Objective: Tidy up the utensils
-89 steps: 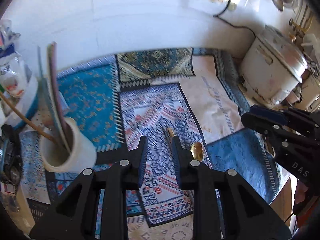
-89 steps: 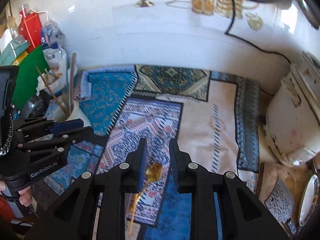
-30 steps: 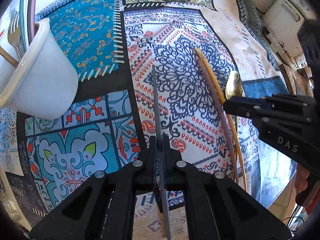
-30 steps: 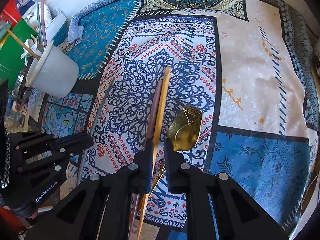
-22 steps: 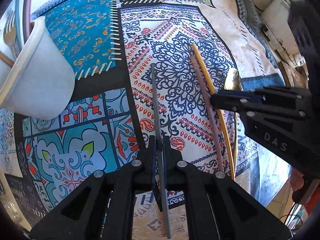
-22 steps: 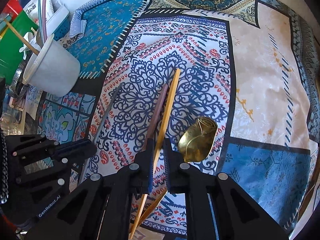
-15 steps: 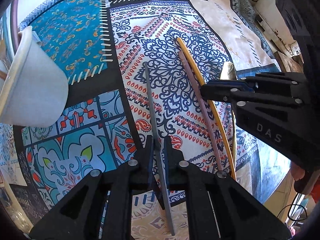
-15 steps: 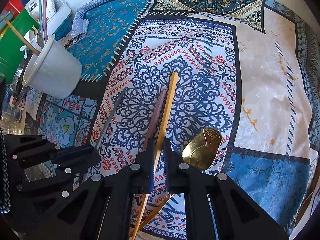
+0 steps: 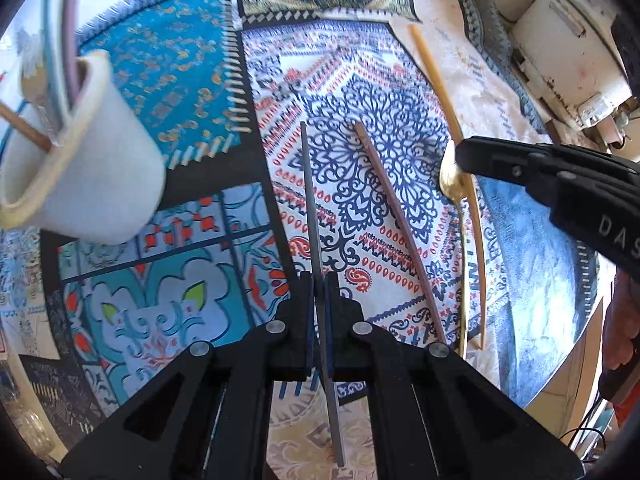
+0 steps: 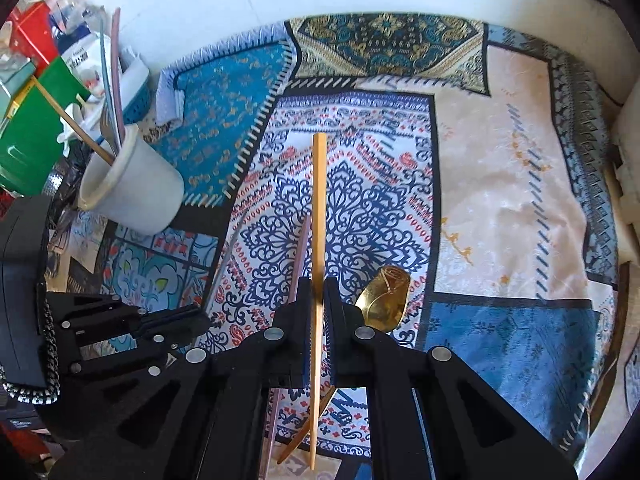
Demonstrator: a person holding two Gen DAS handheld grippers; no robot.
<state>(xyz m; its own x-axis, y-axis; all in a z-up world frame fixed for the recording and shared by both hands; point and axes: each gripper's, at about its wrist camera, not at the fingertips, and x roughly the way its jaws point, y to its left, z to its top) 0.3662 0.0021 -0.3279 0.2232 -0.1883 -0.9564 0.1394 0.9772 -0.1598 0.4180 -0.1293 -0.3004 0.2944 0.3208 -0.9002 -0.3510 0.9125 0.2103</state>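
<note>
Leaning in the white cup [image 10: 132, 196], several chopsticks [image 10: 114, 76] and a fork [image 10: 105, 130]

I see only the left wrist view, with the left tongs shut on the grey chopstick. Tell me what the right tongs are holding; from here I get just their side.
Observer: The right tongs are shut on the yellow chopstick, gripped about midway, with its far end pointing out over the cloth.
Operator: Now check the gold spoon. The right tongs cover part of it here.
Observer: The gold spoon lies on the cloth just right of those tongs and is not gripped.
Operator: Report what stands behind the white cup.
Observer: Behind the white cup are a green box and a red carton.
</note>
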